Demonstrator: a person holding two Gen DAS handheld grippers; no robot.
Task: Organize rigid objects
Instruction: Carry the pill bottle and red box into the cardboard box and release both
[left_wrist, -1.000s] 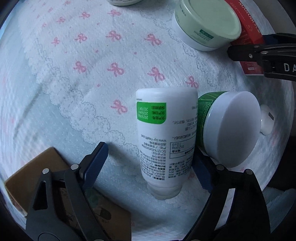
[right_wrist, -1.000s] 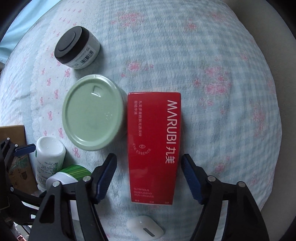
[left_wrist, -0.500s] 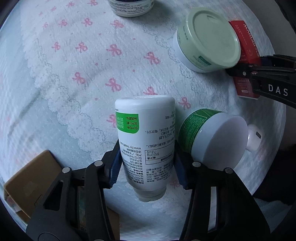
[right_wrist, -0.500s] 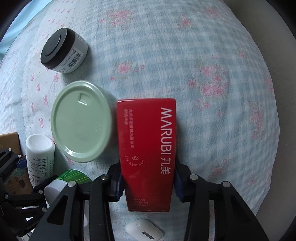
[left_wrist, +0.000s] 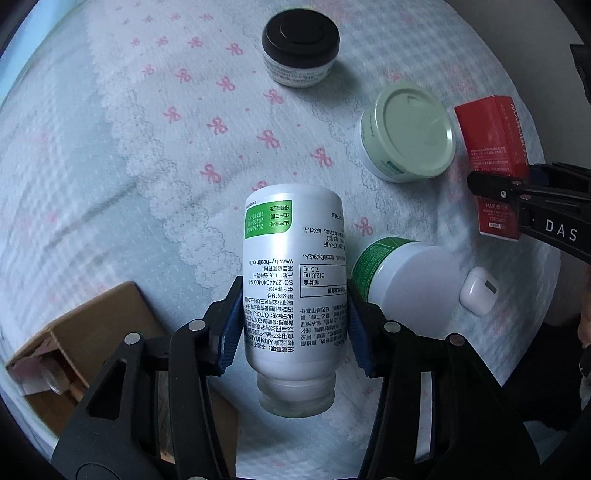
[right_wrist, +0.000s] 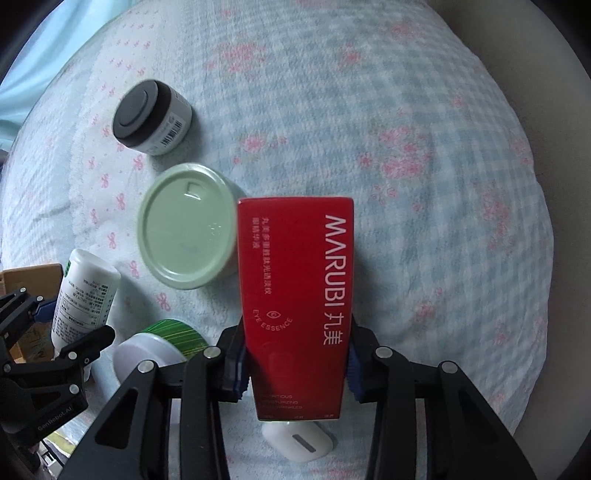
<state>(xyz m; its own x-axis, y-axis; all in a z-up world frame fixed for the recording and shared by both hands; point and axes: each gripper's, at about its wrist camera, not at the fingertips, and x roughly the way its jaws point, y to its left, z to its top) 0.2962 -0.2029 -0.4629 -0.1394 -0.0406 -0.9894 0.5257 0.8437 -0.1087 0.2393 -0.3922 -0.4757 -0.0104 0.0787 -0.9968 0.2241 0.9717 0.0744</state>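
Observation:
My left gripper (left_wrist: 293, 291) points down and is shut on a white bottle with a green label (left_wrist: 291, 240). Its blue pads press the bottle's sides, and the bottle hangs above the bedding with its cap toward the camera. My right gripper (right_wrist: 295, 332) is shut on a red MARUBI box (right_wrist: 295, 258), its jaws closing the last bit on the box's long sides near the lower end. In the left wrist view the red box (left_wrist: 491, 140) shows at the right edge. In the right wrist view the bottle (right_wrist: 85, 291) shows at lower left.
On the bow-patterned blanket (left_wrist: 166, 147) lie a pale-green-lidded tin (left_wrist: 410, 136), a black-lidded jar (left_wrist: 299, 48), a white-lidded green jar (left_wrist: 406, 280) on its side and a white earbud case (right_wrist: 299, 441). A cardboard box (left_wrist: 85, 343) sits at lower left.
Both grippers went from open to shut, the left on the bottle and the right on the red box. The left one has risen with the bottle, so more of the bedding shows.

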